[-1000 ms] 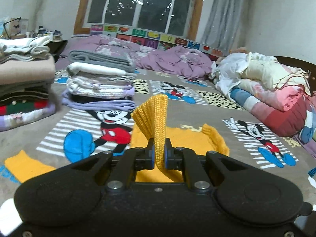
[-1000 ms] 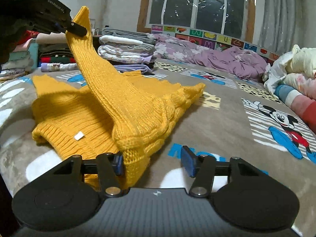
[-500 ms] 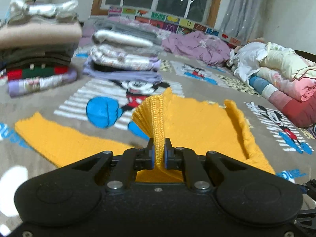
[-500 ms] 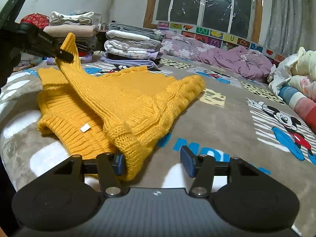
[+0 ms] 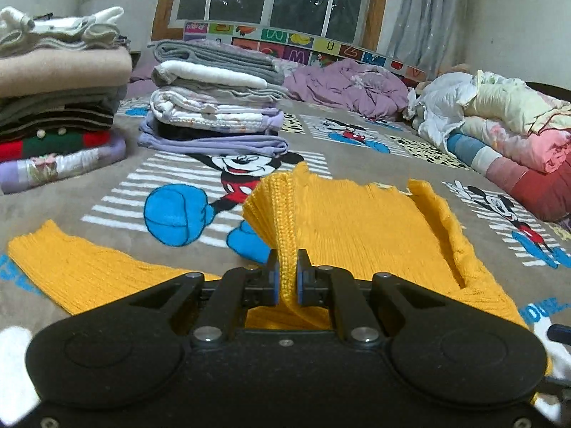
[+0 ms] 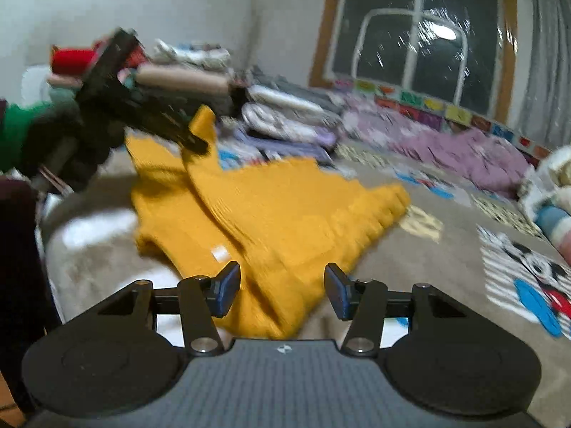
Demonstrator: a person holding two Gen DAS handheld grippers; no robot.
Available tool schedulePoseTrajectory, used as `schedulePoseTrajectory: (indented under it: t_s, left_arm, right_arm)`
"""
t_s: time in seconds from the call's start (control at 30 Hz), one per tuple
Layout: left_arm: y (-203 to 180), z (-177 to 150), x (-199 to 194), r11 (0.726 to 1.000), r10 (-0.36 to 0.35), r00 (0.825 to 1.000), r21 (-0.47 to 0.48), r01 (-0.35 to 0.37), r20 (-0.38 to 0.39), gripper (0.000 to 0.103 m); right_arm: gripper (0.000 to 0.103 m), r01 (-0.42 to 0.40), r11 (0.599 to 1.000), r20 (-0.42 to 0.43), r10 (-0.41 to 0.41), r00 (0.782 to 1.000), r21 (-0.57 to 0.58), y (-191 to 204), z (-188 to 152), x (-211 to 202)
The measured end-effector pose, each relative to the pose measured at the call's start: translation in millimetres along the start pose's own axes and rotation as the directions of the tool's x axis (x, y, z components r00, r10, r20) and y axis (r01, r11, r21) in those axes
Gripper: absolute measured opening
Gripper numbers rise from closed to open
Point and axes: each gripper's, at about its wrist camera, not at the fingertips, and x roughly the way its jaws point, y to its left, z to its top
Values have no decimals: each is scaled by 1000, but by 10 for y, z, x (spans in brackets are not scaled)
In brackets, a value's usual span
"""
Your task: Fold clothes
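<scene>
Right gripper (image 6: 282,290), jaws apart, hovers over the yellow sweater (image 6: 285,207).

The yellow sweater (image 5: 360,228) is chunky ribbed knit, matt and rough. The bed cover (image 5: 107,185) looks soft, short-piled fleece. Each gripper body is matt black plastic with shiny metal screws (image 5: 361,331).

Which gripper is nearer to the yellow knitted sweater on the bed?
Left. The left gripper is shut on the yellow knitted sweater; the right gripper is open around its lower edge, not gripping.
</scene>
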Motion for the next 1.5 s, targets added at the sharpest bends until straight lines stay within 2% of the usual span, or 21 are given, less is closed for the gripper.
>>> schedulePoseTrajectory:
  t_s: [0.07,0.1,0.13,0.2,0.3,0.4,0.5,0.6,0.67,0.8,0.9,0.93,1.03,1.13,1.23,1.37,1.43,1.5]
  left_arm:
    - [11,-46,52,1000,26,999,16,-26,-39,10]
    - [25,-58,55,999,42,998,18,-41,-51,16]
    - [41,-67,48,998,57,997,18,-56,-58,27]
    - [95,-36,-44,995,96,995,11,-95,-36,37]
    - [137,97,-189,993,122,993,6,-122,6,38]
    - [-33,299,-219,996,69,997,46,-70,26,38]
    - [-433,477,-69,990,-42,999,139,40,9,37]
    - [-936,600,187,952,-123,992,282,122,-15,36]
    - [-1291,659,393,914,-152,988,375,154,-37,34]
    - [-1837,701,784,841,-202,975,494,221,-93,28]
    - [-2114,665,1071,781,-214,966,569,257,-142,21]
    - [-2181,643,1169,765,-212,964,587,264,-158,13]
    - [-2273,570,1451,749,-200,960,601,277,-194,8]
    - [-2298,516,1625,753,-163,966,608,253,-200,7]
    - [-2186,510,1747,806,-118,974,554,207,-194,7]
    - [-1940,524,1921,896,-88,974,411,169,-208,7]
    - [-1886,535,1982,912,-81,971,376,164,-225,7]
    - [-1882,542,2036,913,-69,966,374,162,-249,7]
  right_arm:
    - [53,-52,999,-54,52,997,-1,41,11,109]
    - [56,-78,997,-81,77,994,-1,62,16,164]
    - [60,-94,995,-97,92,991,-12,89,17,188]
    - [62,-112,993,-105,108,989,-34,131,31,181]
    - [62,-122,993,-69,122,990,2,100,99,108]
    - [61,-102,995,-35,102,994,6,104,122,101]
    - [61,-70,997,-11,70,997,11,81,148,154]
    - [61,-49,998,-5,49,999,36,0,159,252]
    - [61,-48,997,-7,48,999,58,-43,163,312]
    - [62,-71,995,-25,73,997,76,-73,150,382]
    - [62,-89,992,-36,93,995,89,-92,138,424]
    - [63,-96,991,-36,100,994,94,-99,134,429]
    - [64,-114,988,-31,118,993,100,-108,124,426]
    - [66,-130,986,-30,134,991,108,-123,114,428]
    - [66,-143,983,-32,148,988,117,-145,104,435]
    - [67,-161,978,-33,167,985,130,-175,91,446]
    - [67,-170,976,-34,176,984,136,-190,84,451]
    - [67,-178,974,-36,184,982,139,-200,78,454]
